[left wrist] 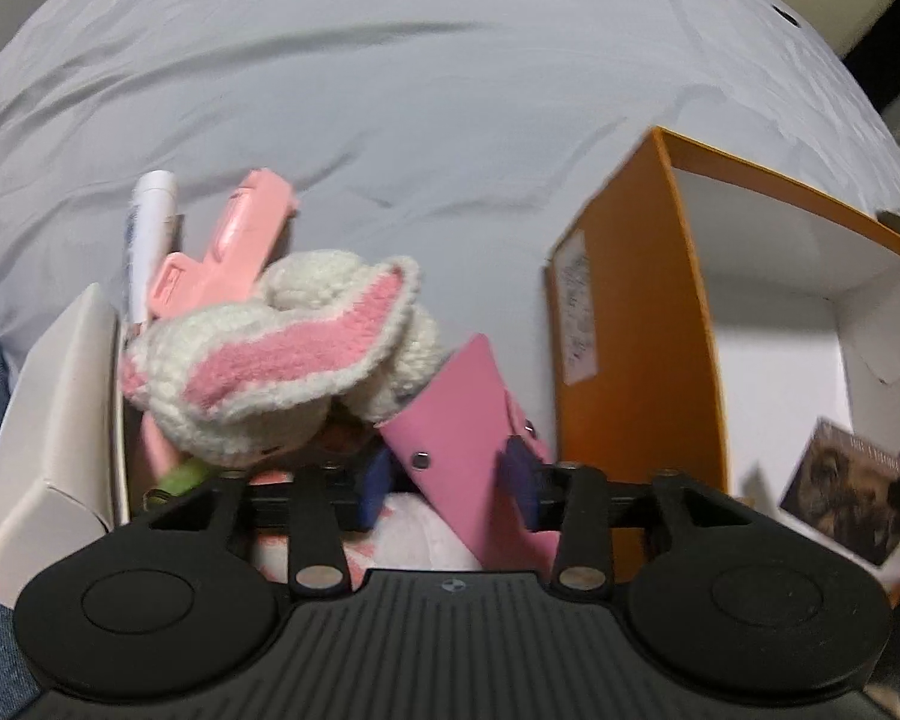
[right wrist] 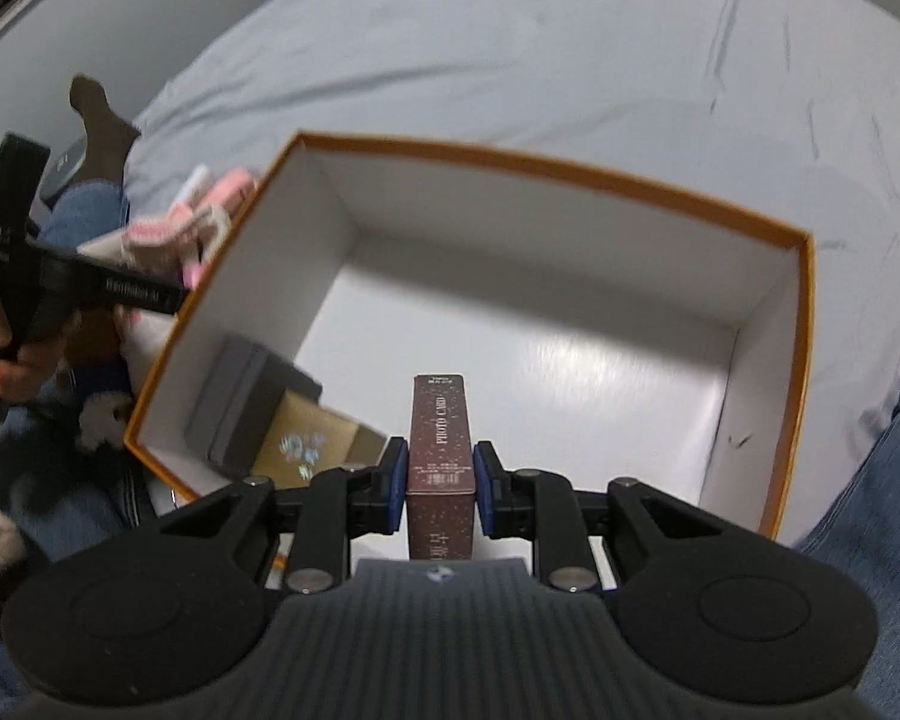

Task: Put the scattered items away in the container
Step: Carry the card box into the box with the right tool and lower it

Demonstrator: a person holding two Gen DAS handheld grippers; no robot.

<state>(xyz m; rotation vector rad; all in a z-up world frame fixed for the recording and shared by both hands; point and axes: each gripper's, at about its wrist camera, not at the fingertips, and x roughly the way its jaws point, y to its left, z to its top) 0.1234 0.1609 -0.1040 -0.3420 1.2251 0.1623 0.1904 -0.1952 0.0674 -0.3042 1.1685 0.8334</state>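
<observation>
Carrying maroon speckled photo-card box (right wrist: 438, 450), right gripper (right wrist: 438, 480) fingers clamped on its sides, above open orange cardboard container (right wrist: 801, 324) on bed. Inside already: grey box (right wrist: 249, 402), brown card box (right wrist: 315, 438). Left gripper (left wrist: 453, 480), fingers parted around pink leather pouch (left wrist: 456, 414), pads not visibly pressing; knitted white-pink bunny (left wrist: 282, 354), pink plastic clip (left wrist: 222, 246), white tube (left wrist: 147, 228) not yet in container.

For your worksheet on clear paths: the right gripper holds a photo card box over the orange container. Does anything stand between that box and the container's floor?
Nothing visible does. The photo card box, clamped in the right gripper, hangs over bare white floor of the orange container. The grey box sits off in the near-left corner.
</observation>
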